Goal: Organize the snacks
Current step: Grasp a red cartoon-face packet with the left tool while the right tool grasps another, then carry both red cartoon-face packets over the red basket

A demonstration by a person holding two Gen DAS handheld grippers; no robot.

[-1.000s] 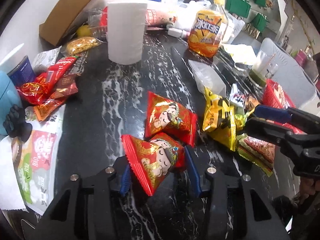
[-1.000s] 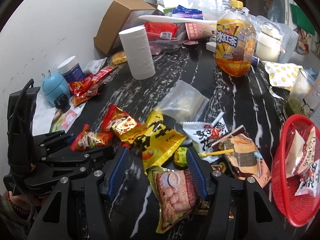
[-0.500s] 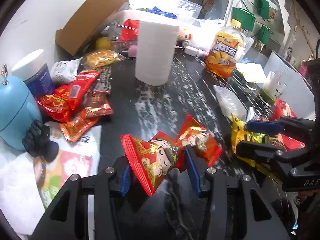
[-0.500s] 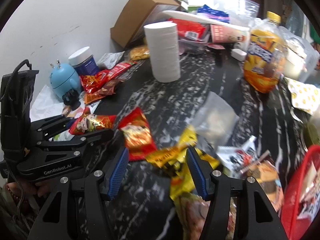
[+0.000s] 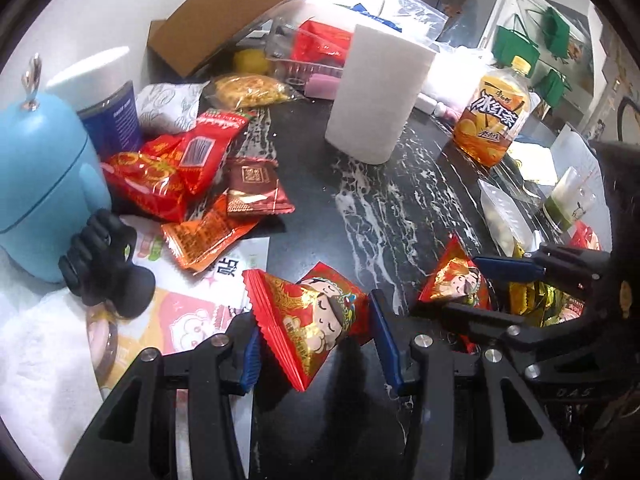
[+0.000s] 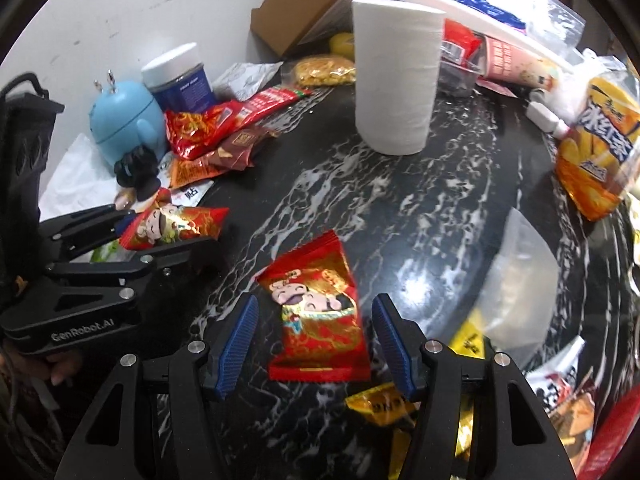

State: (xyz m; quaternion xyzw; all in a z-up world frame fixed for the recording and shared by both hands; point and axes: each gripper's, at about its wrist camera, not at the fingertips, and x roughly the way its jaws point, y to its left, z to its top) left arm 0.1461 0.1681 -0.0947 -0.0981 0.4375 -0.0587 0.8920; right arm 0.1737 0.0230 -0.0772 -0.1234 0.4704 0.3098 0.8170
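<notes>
Left gripper [image 5: 314, 344]: blue pads clamped on a red cartoon-figure snack packet [image 5: 310, 322], held above the black marble table [image 5: 400, 216]. Right gripper [image 6: 314, 340]: jaws apart, poised over a second red cartoon-figure packet [image 6: 316, 308] lying flat on the marble (no pad touching it). Beyond: a pile of red snack packets [image 5: 176, 176] beside the blue figurine [image 5: 40, 184]; paper roll [image 6: 394, 80]; tea bottle [image 5: 494, 120].

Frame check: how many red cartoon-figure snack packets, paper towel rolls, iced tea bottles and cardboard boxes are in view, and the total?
Red cartoon-figure snack packets: 2
Paper towel roll: 1
Iced tea bottle: 1
Cardboard box: 1
Total: 5
</notes>
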